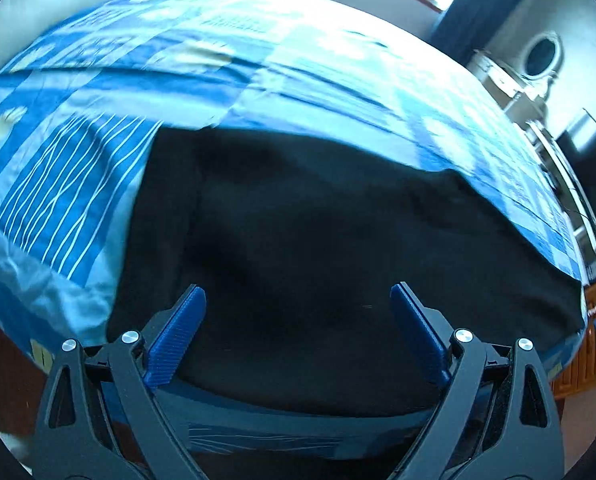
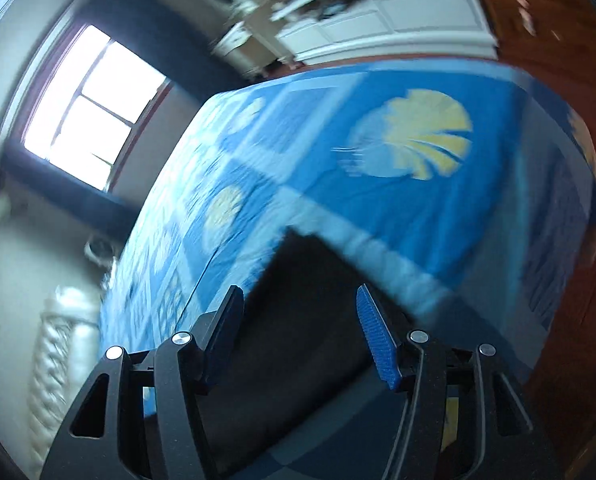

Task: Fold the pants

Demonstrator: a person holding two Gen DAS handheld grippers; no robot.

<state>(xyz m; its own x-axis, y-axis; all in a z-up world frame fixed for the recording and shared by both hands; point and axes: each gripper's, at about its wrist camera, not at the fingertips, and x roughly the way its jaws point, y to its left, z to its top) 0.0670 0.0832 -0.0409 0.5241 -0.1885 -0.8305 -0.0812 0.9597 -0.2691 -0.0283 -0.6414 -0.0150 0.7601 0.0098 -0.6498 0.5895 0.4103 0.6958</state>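
While both tools hang above the bed with nothing in their grip, the scene reads so:

Left tool (image 1: 298, 300): jaws spread wide, empty, over the cloth.
Right tool (image 2: 300, 300): jaws apart, empty, view blurred.
Black fabric pants (image 1: 338, 260): flat on the blue patterned bedspread (image 1: 258, 60), near its front edge, apparently spread for folding.
Look: dark, smooth, few creases visible.

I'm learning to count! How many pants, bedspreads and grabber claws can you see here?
Black pants: 1
Blue bedspread: 1
Grabber claws: 2, the left gripper and the right gripper, both open
Total: 4
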